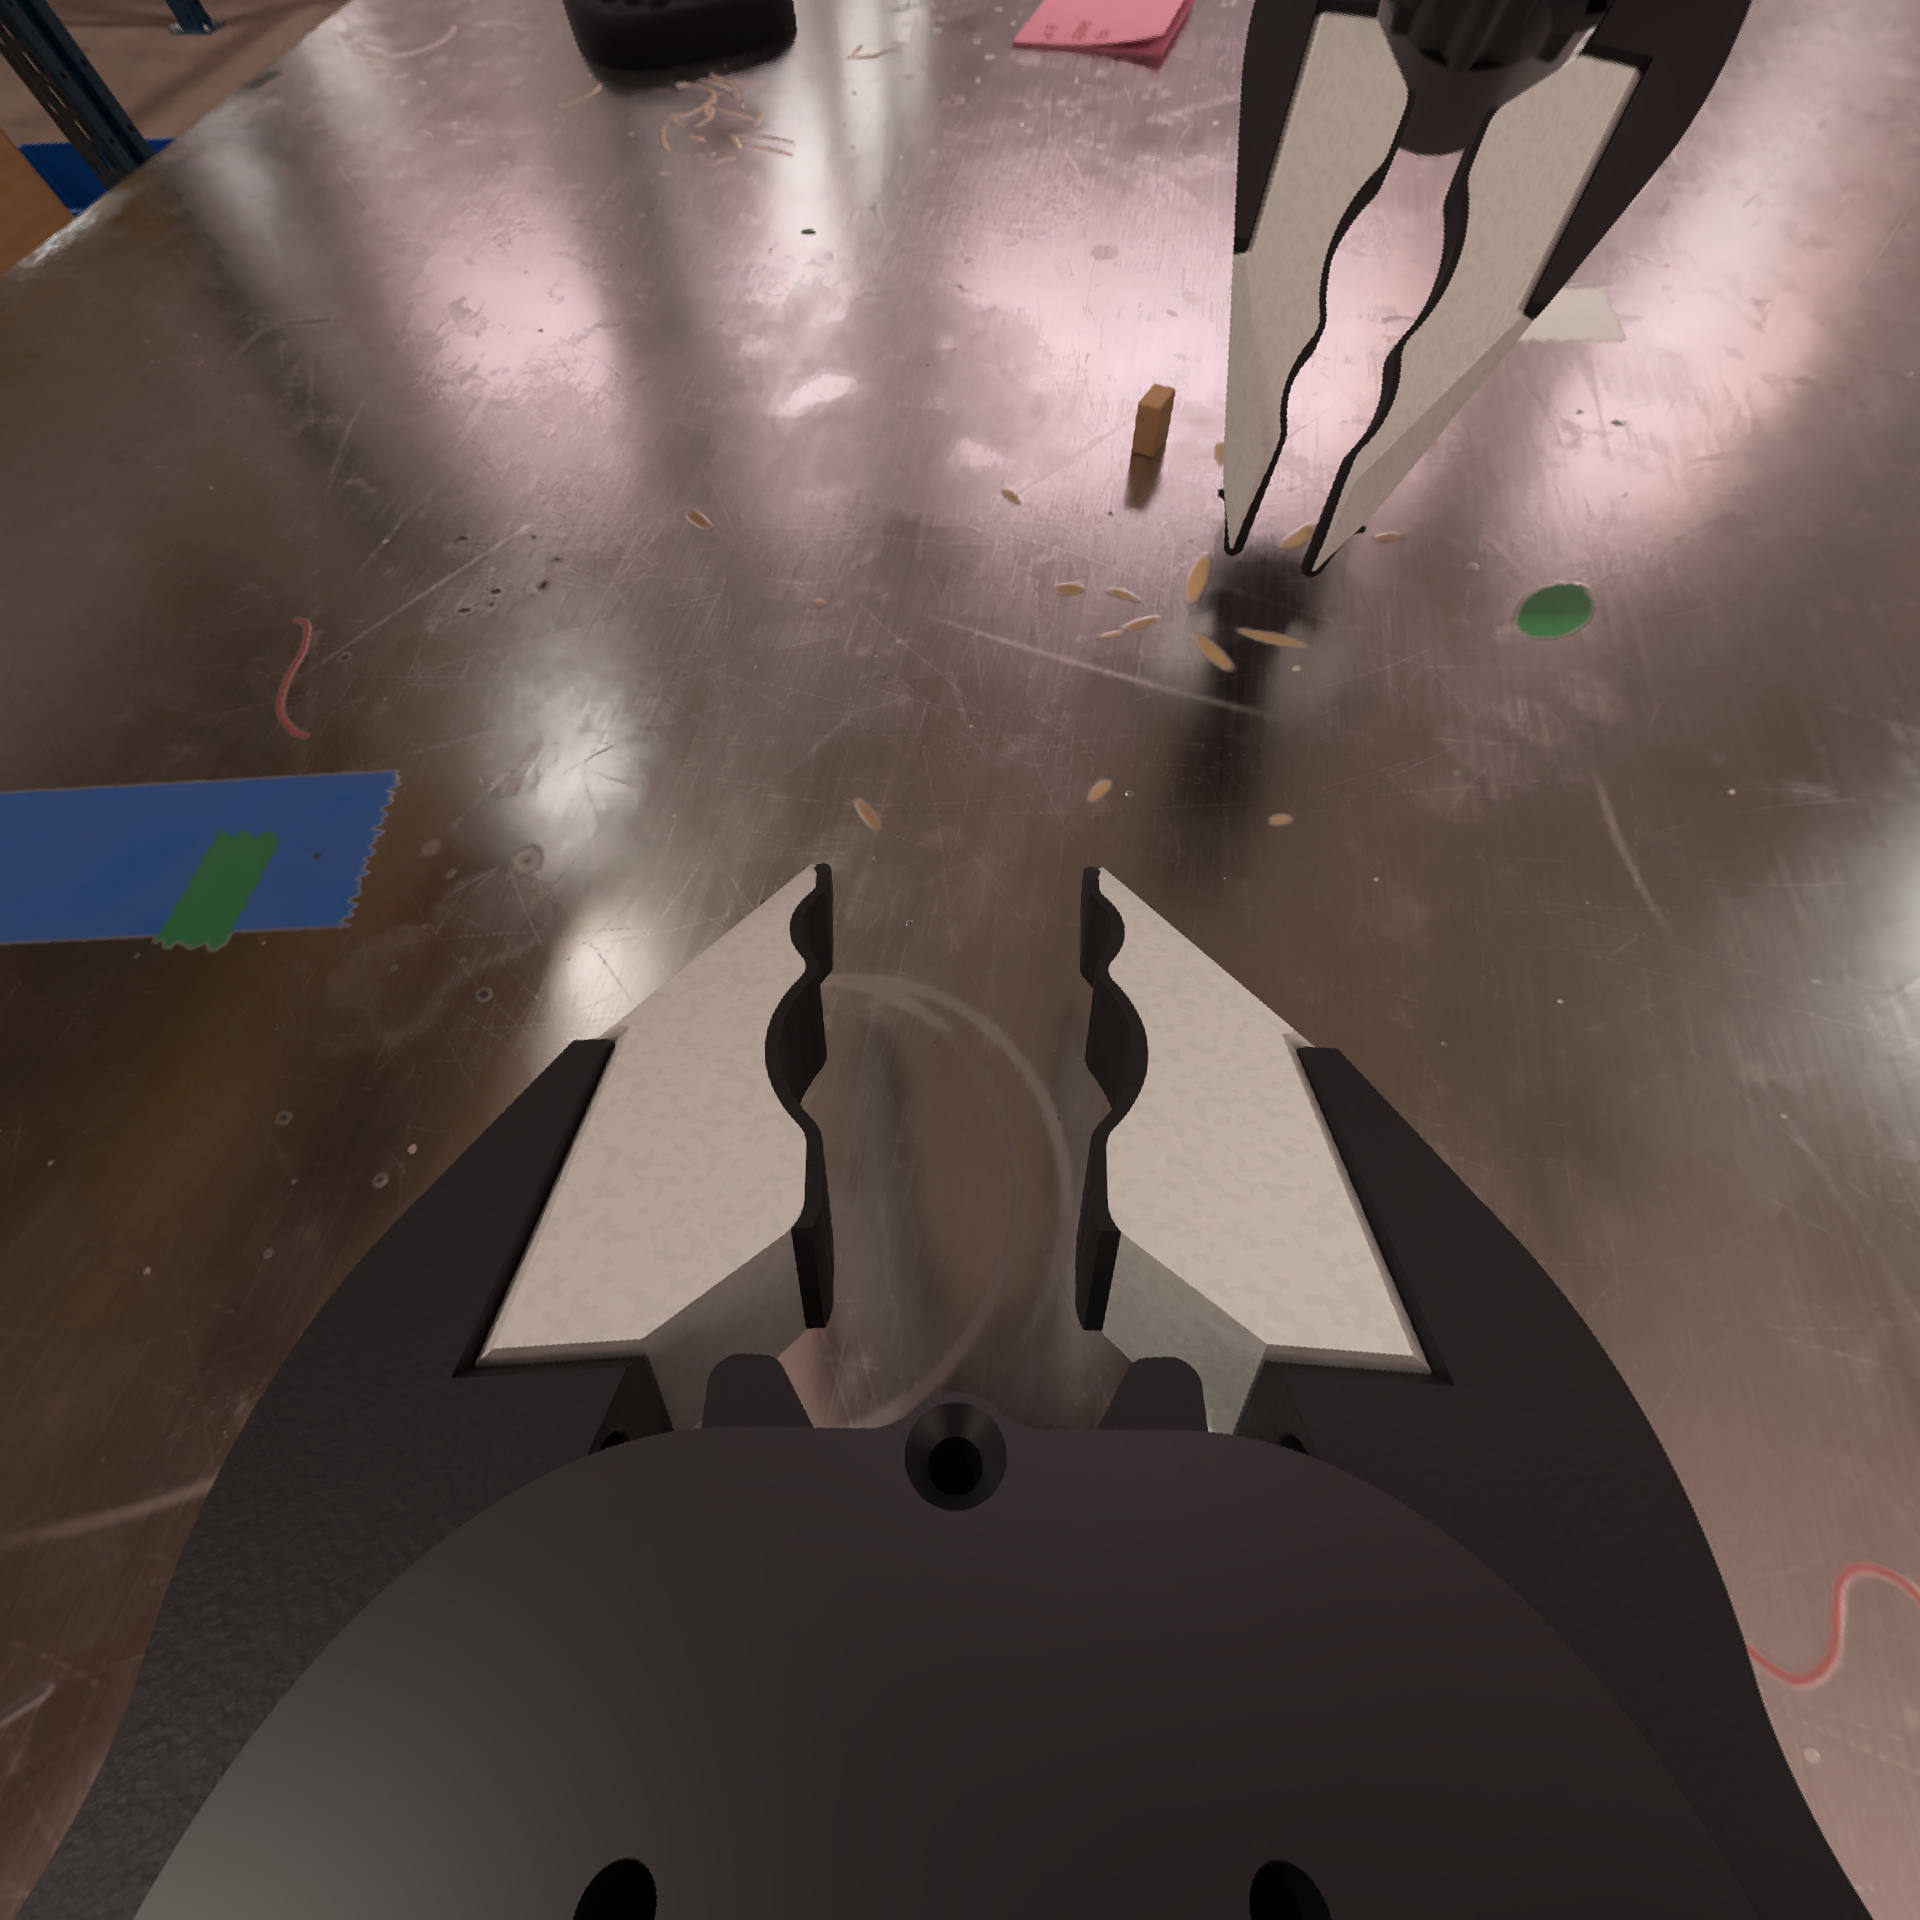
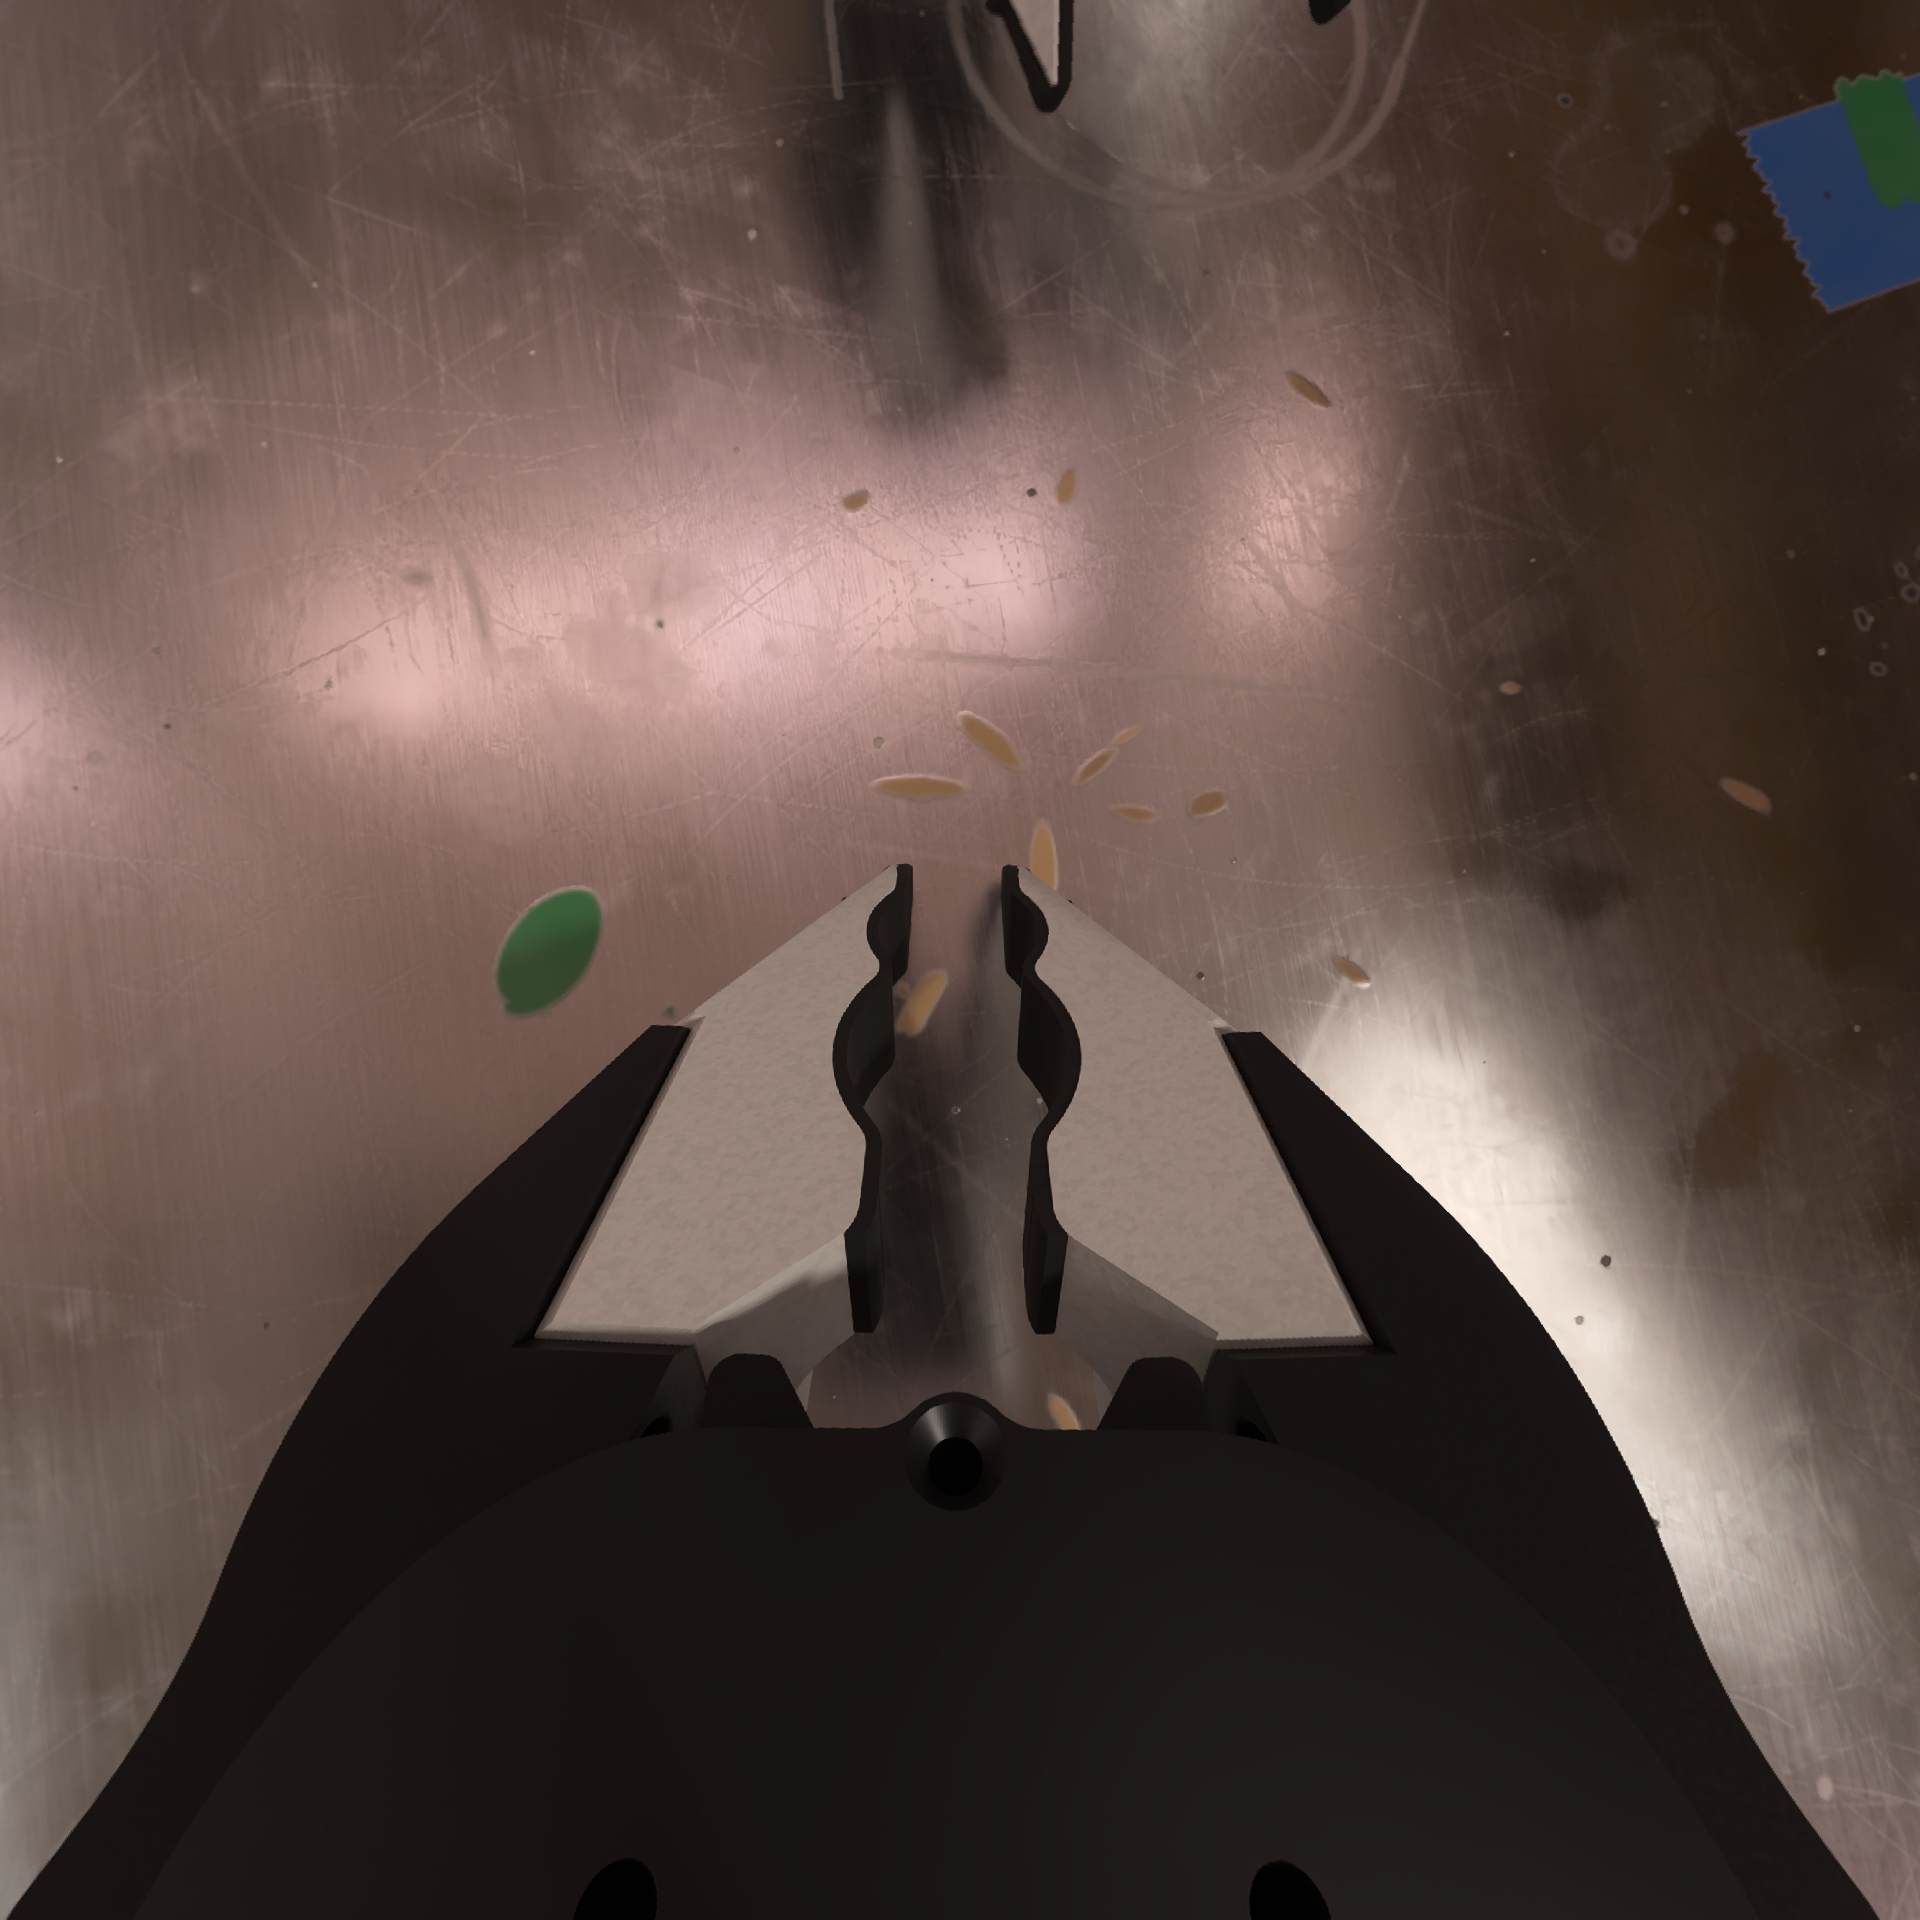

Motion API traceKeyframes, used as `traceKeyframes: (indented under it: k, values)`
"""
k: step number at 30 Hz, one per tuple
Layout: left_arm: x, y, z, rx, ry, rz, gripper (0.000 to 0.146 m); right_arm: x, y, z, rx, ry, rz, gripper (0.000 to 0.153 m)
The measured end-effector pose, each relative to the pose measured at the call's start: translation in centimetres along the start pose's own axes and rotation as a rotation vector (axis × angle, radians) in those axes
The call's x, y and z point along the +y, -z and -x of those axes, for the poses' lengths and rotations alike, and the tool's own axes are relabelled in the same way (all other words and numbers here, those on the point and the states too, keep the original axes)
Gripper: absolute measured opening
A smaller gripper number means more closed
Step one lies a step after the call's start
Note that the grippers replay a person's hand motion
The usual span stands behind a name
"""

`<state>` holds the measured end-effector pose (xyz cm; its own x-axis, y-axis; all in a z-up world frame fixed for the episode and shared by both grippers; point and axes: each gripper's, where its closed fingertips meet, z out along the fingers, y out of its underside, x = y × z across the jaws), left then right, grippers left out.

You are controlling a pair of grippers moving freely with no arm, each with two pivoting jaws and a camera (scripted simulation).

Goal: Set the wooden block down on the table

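Observation:
The small wooden block (image 1: 1153, 421) stands upright on the scratched metal table (image 1: 644, 499), alone and touched by nothing. My right gripper (image 1: 1274, 556) shows in the left wrist view just right of the block, pointing down with its tips close to the table, its jaws a narrow gap apart and empty. In its own view the right gripper (image 2: 956, 875) holds nothing, and the block is out of sight. My left gripper (image 1: 956, 875) is wide open and empty, nearer than the block; one of its fingertips (image 2: 1039, 52) shows at the top of the right wrist view.
Pale seeds (image 1: 1226, 623) lie scattered under the right gripper. A green dot (image 1: 1553, 611) lies to the right, blue tape with a green strip (image 1: 187, 857) to the left. A pink paper pad (image 1: 1107, 26) and a black object (image 1: 675, 26) sit at the far edge. The table's left edge (image 1: 62, 239) is near.

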<state>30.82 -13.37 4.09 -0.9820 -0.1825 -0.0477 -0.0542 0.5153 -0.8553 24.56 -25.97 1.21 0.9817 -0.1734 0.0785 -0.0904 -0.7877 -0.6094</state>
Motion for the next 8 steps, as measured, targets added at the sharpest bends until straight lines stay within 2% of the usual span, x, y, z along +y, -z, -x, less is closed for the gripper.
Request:
traceKeyframes:
  k: [3,8]
  values:
    - [0.1,-0.6,0.0,0.007,-0.02,0.028,0.053,-0.1,-0.1,-0.3,0.011,-0.006,-0.002,0.016]
    - [0.8,-1.6,0.2,0.036,-0.016,0.094,0.069,-0.2,-0.3,-0.4,0.03,-0.01,0.004,0.015]
